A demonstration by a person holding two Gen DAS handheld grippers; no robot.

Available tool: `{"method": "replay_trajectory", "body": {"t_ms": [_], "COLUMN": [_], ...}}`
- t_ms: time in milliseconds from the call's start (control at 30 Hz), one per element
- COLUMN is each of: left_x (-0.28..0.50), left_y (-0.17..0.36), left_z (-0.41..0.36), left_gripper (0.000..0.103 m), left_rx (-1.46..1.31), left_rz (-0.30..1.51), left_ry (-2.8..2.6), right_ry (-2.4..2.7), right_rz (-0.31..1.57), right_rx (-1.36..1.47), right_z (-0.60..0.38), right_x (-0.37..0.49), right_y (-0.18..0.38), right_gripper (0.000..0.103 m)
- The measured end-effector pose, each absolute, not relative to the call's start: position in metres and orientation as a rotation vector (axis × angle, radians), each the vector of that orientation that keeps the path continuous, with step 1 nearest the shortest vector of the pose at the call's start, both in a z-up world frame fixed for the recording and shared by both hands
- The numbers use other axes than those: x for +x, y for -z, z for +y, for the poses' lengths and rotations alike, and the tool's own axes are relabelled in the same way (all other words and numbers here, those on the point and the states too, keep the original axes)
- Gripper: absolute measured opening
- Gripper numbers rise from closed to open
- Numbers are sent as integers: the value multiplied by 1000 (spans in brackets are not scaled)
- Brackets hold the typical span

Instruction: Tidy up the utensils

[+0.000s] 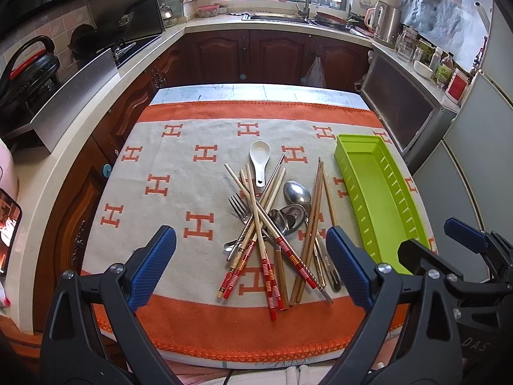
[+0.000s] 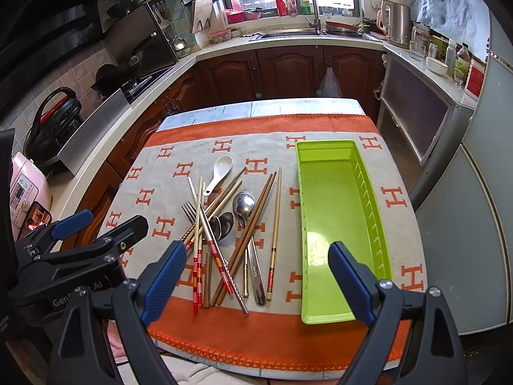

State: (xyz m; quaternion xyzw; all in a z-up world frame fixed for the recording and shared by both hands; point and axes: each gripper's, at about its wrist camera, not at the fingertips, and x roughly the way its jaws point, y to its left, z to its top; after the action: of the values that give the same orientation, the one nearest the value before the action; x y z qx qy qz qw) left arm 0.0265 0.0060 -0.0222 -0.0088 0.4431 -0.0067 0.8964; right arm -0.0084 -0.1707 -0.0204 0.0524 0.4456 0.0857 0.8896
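A tangled pile of chopsticks (image 1: 256, 224) (image 2: 205, 234) lies mid-table with a fork (image 1: 239, 207) (image 2: 189, 210), metal spoons (image 1: 296, 192) (image 2: 244, 203) and a white ceramic spoon (image 1: 260, 157) (image 2: 221, 168). To their right stands a long green tray (image 1: 378, 192) (image 2: 330, 211) with nothing in it. My left gripper (image 1: 253, 269) (image 2: 102, 224) hovers open over the near table edge, in front of the pile. My right gripper (image 2: 256, 282) (image 1: 439, 240) is open too, between the pile's handles and the tray's near end. Neither holds anything.
An orange and grey towel with H marks (image 1: 179, 166) (image 2: 154, 199) covers the small table. Counters wrap around: stove and cooker (image 1: 29, 73) on the left, sink (image 2: 288, 33) at the back, kettle (image 2: 397, 22) and bottles on the right, grey fridge (image 2: 481, 192) beside the tray.
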Motion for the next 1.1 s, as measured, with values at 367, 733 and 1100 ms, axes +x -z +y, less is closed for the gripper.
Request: {"method": "replay_trajectory", "body": {"t_ms": [367, 733, 1100], "left_x": [44, 86, 121], "left_y": [26, 21, 75], "left_z": [14, 63, 94], "left_gripper": [94, 94, 93], "left_rx": [-4, -11, -22], "left_rz": [936, 965, 1073], "left_ry": [18, 15, 57], "right_ry": [-189, -201, -269], "right_rz": [937, 1006, 1147], "right_rx": [99, 164, 200], "right_z": [-168, -170, -147], "right_x": [7, 60, 96], "right_y": [18, 25, 70], "right_gripper": [90, 82, 61]}}
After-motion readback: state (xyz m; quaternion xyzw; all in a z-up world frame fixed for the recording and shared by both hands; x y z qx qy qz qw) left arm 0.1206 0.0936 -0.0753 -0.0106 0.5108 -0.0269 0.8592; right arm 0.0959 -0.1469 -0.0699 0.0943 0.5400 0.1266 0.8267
